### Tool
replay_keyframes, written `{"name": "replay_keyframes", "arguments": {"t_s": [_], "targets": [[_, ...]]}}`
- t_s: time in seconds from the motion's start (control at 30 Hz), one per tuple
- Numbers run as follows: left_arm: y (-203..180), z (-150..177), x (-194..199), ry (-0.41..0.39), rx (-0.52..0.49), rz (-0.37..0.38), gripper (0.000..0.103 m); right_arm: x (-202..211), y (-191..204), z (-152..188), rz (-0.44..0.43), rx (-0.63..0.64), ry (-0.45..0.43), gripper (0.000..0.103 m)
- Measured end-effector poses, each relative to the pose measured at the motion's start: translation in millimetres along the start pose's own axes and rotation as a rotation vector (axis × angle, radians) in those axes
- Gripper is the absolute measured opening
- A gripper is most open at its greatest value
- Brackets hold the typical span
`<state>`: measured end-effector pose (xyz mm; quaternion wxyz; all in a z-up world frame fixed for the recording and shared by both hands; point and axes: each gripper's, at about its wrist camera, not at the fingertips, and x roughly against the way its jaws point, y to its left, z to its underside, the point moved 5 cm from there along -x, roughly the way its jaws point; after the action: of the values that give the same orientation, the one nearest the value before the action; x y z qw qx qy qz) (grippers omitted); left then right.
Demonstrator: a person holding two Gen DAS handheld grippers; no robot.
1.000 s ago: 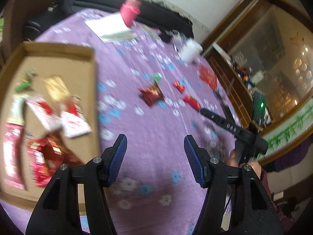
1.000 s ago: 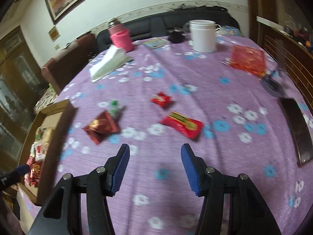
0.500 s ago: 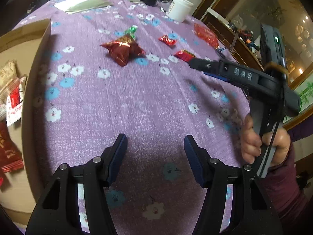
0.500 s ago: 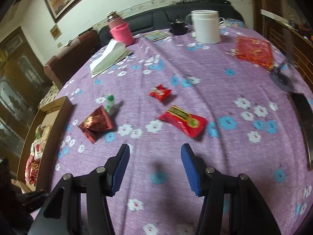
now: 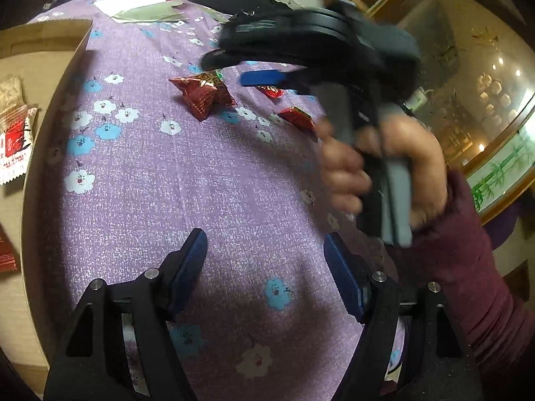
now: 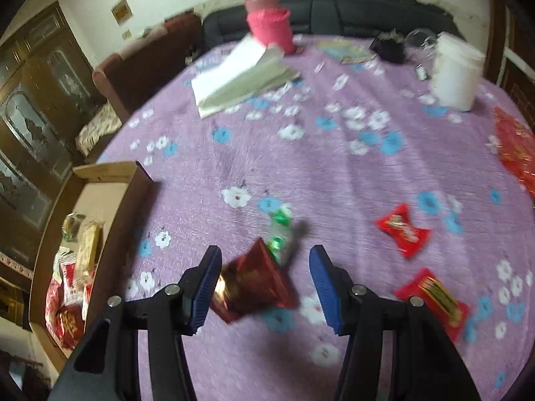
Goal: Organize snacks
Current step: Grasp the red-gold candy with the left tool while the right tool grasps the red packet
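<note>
A dark red foil snack packet [image 6: 257,284] lies on the purple flowered tablecloth, between the open jaws of my right gripper [image 6: 265,282]; it also shows in the left wrist view [image 5: 204,95]. A green-wrapped candy [image 6: 279,234] lies just beyond it. Two red snack packets [image 6: 403,230] [image 6: 434,299] lie to the right. My left gripper [image 5: 265,264] is open and empty over bare cloth. The right gripper [image 5: 264,78] shows in the left wrist view, above the snacks. A cardboard box [image 6: 110,200] with several snacks stands at the left.
A pink-sleeved bottle [image 6: 269,23], a folded paper bag [image 6: 240,77], a white tub [image 6: 456,70] and a red packet [image 6: 515,147] sit on the far half of the table. A sofa and a chair stand behind it.
My right gripper has moved forward and left, so the dark red packet now lies between its jaws. The left gripper has stayed open and shifted slightly.
</note>
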<state>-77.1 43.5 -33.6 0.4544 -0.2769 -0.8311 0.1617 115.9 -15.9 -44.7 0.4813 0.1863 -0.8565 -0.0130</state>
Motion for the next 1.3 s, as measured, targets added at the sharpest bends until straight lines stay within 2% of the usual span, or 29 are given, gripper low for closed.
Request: {"name": "replay_keyframes", "arguments": {"t_s": [0.1,0.17,0.33,0.43,0.47,0.53,0.6,0.73,0.93,1.03,1.1,1.17,1.2,1.23,1.3], "targets": [[-5.6,3.1,1.0,0.0,-0.027,-0.023,0.075,-17.9,2.3,3.7,0.003,0.015,0.078,0.03],[-7.9,3.4,0.2,0.002,-0.038,-0.016,0.079,-15.1,1.9,12.7,-0.01,0.027,0.091,0.029],[-10.8,4.9,0.0,0.001,-0.036,-0.013,0.08,11.6,-7.2,47.7,-0.087,0.038,0.141,0.03],[-9.1,5.4,1.4,0.003,-0.024,0.004,0.08,45.9,-29.9,51.4,-0.156,-0.018,0.06,0.033],[-8.9,5.6,2.2,0.005,-0.02,0.012,0.08,61.8,-45.1,48.7,-0.15,-0.054,0.002,0.035],[-8.7,6.0,2.7,0.008,-0.019,0.016,0.08,86.4,-74.6,44.4,-0.099,-0.121,-0.101,0.051],[-8.2,6.0,2.1,0.011,-0.027,0.009,0.08,103.1,-105.1,43.7,-0.041,-0.188,-0.177,0.059],[-10.7,4.7,-1.3,0.012,-0.048,-0.026,0.08,101.7,-132.4,51.1,0.016,-0.241,-0.188,0.059],[-18.2,8.4,-6.3,0.012,-0.104,-0.115,0.08,62.3,-127.2,41.4,0.122,-0.13,-0.194,0.064],[-20.5,9.4,-8.0,0.028,-0.115,-0.152,0.08,45.7,-127.0,39.9,0.125,-0.089,-0.177,0.064],[-20.2,5.7,-7.1,0.058,-0.085,-0.15,0.08,41.2,-125.1,44.5,0.117,-0.069,-0.17,0.064],[-21.0,-4.5,-3.0,0.035,-0.072,-0.15,0.08,39.3,-125.6,47.0,0.118,-0.061,-0.171,0.063],[-22.2,-13.5,-0.3,0.012,-0.084,-0.17,0.08,37.0,-127.1,47.4,0.118,-0.067,-0.165,0.058],[-23.1,-20.3,0.0,0.003,-0.09,-0.182,0.08,37.1,-127.9,46.9,0.129,-0.069,-0.171,0.045],[-24.4,-32.8,-3.3,-0.008,-0.091,-0.194,0.08,38.0,-127.4,46.5,0.128,-0.073,-0.166,0.035]]}}
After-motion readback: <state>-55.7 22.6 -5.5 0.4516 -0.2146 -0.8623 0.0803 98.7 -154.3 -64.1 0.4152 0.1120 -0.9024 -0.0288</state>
